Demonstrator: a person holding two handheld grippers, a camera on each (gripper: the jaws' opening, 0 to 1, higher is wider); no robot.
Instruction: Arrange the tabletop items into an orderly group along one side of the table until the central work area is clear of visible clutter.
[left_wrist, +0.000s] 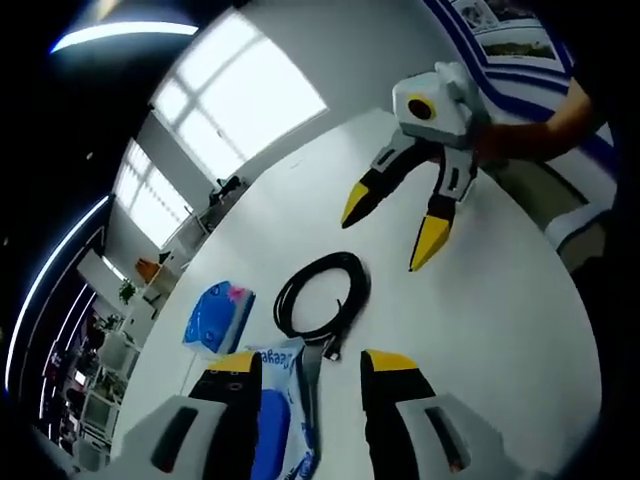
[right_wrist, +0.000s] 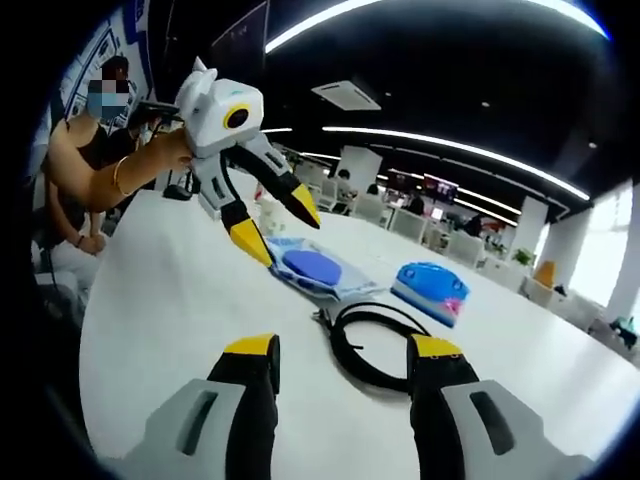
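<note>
A black cable coil (left_wrist: 283, 297) lies on the white table (left_wrist: 500, 320), just ahead of my left gripper (left_wrist: 312, 362), which is open. Under and between its jaws lies a flat white packet with a blue disc (left_wrist: 278, 405). A blue pouch (left_wrist: 218, 315) sits to the left of the coil. My right gripper (left_wrist: 395, 225) hovers open beyond the coil, held by a hand. In the right gripper view, my right gripper (right_wrist: 343, 348) is open, low over the cable coil (right_wrist: 352, 362). The packet (right_wrist: 312, 268) and blue pouch (right_wrist: 430, 285) lie behind it. The left gripper (right_wrist: 277, 225) hangs open above the packet.
A person (right_wrist: 90, 150) sits at the table's far left edge in the right gripper view. Bare white tabletop (right_wrist: 160, 300) stretches left of the items. An office with desks and windows (left_wrist: 240, 100) lies beyond the table.
</note>
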